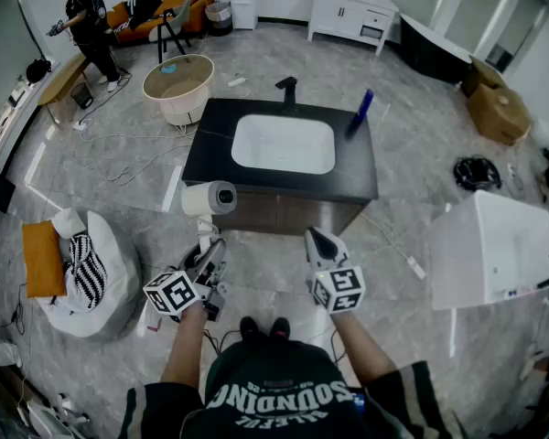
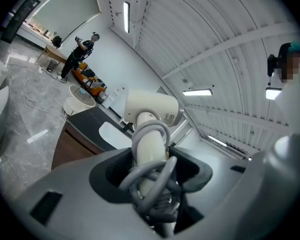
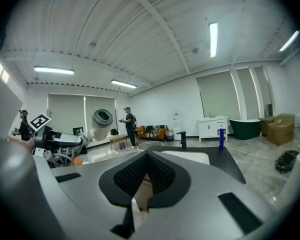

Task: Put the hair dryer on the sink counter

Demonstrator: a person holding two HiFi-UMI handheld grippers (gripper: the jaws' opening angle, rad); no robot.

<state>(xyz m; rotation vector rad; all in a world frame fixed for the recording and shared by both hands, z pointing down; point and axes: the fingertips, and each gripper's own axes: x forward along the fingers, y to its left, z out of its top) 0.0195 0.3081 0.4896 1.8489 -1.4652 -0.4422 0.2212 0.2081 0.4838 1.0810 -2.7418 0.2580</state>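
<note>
Hair dryer clamped by handle, cord included, in left gripper, just short of bench. Right gripper closed, empty. Best carried forward, laid flat beside basin, then released.

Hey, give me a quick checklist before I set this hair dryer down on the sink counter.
1. Left claw shut on the hair dryer handle: ok.
2. Cord bundled round the handle: ok.
3. Bare counter left of the basin: ok.
4. Blue bottle away at the far right corner: ok.
5. Right claw shut, empty: ok.
6. Hair dryer over the counter: cannot tell, it shows at the front edge.
</note>
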